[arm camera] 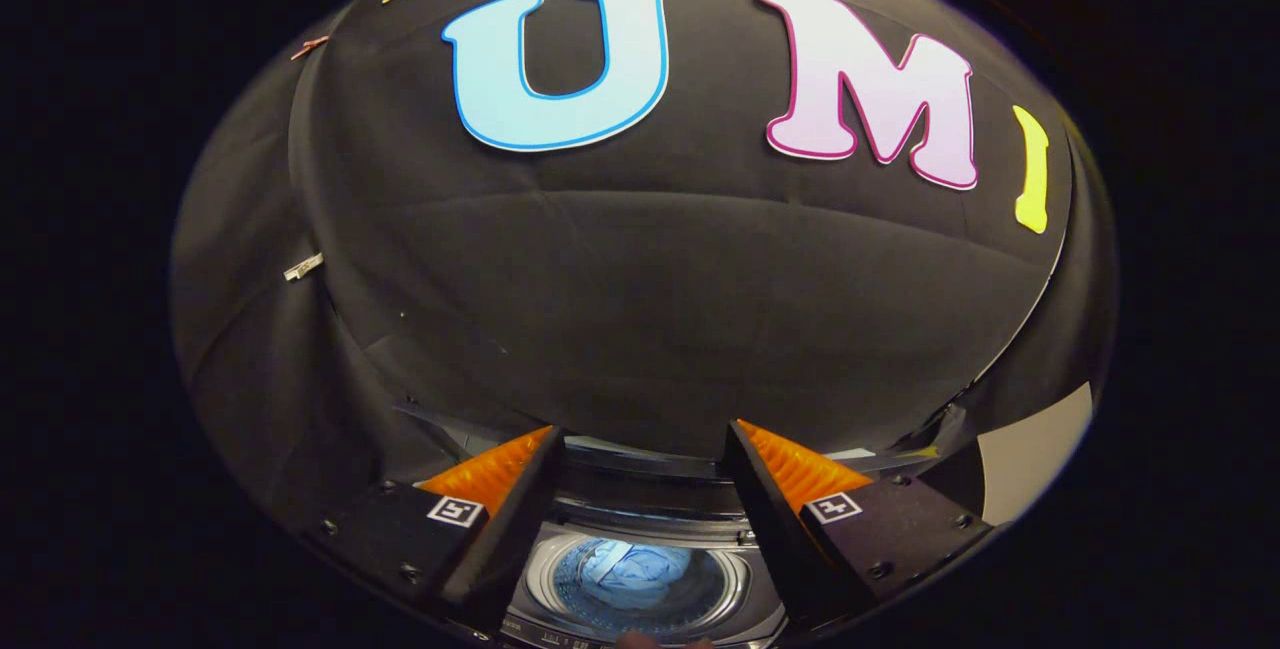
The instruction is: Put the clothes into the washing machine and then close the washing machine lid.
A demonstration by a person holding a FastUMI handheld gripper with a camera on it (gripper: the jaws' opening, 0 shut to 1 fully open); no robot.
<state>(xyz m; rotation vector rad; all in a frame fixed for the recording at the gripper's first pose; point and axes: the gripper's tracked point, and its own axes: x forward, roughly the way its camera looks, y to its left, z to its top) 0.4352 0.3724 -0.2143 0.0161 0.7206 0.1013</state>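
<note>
The washing machine point(640, 514) stands below and just ahead of my fingers, seen from above. Its round drum opening lies between the two fingers, and a light blue garment point(632, 572) is bunched inside the drum. The lid stands raised at the back of the machine, a dark band point(640, 459) beyond the drum. My gripper point(645, 441) hangs above the opening, open, with nothing between its fingers.
The booth's black cloth wall rises right behind the machine and takes up most of what lies ahead. A pale panel point(1035, 449) shows to the right of the machine. A small metal clip point(302, 267) is fixed to the cloth at the left.
</note>
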